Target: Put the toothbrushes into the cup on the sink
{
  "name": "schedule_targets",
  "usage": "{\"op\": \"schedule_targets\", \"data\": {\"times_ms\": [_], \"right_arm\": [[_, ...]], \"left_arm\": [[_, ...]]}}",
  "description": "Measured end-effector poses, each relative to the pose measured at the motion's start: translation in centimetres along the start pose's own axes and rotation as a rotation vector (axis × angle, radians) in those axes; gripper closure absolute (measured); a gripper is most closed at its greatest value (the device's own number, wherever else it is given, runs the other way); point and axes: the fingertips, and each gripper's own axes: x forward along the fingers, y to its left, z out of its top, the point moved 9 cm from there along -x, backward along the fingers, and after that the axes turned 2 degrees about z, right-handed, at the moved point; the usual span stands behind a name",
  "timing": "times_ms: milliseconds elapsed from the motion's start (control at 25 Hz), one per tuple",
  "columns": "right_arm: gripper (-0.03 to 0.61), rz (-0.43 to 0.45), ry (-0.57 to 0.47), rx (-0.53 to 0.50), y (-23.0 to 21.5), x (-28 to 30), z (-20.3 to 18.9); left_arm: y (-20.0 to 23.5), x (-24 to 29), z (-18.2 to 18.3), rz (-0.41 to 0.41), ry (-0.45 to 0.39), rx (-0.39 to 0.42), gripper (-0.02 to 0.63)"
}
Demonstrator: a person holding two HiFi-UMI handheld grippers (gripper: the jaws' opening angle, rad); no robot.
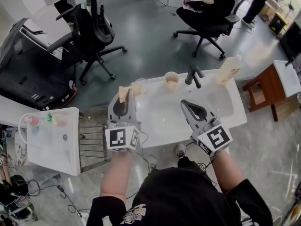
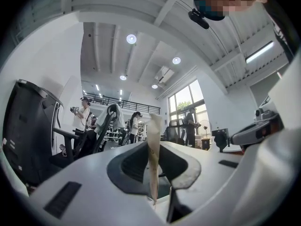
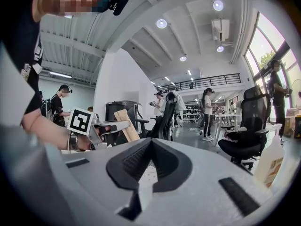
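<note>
left gripper [image 1: 123, 102] clamps toothbrush pack [image 2: 154, 145] nearly upright

My right gripper [image 3: 149, 142]: jaws together, nothing between them. Off to the left, the left gripper [image 3: 113, 126] holds a flat tan strip [image 3: 128, 128] (tilted, sticking up). Pale bottle [image 3: 269, 161] far right.

The left gripper [image 1: 125, 94] and the right gripper [image 1: 184, 102] are pale grey moulded plastic shells tapering to a point. Each has a black ribbed lining inside its jaws and dark rectangular slots on its flanks. Behind each sits a white cube with black square markers [image 1: 122, 138]. The person wears a black short-sleeved T-shirt [image 1: 188, 197] with a pale print [image 1: 135, 214] at the chest, a thin band [image 3: 70, 142] round the left wrist, and a small black head camera [image 3: 120, 2].
</note>
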Motion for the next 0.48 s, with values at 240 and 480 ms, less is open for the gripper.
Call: {"op": "schedule_targets", "data": {"times_ms": [240,480], "right_arm": [[0.572,0.001,0.046,0.024,-0.7,1.0,-1.5],[0.572,-0.01,0.1,0.035,-1.7,1.3,-2.8]], "left_arm": [[1.7,3.5,-4.1,0.016,0.052,-0.005,0.557],[3.2,5.9,-9.3,0.068,0.15,-0.066,0.557]]}}
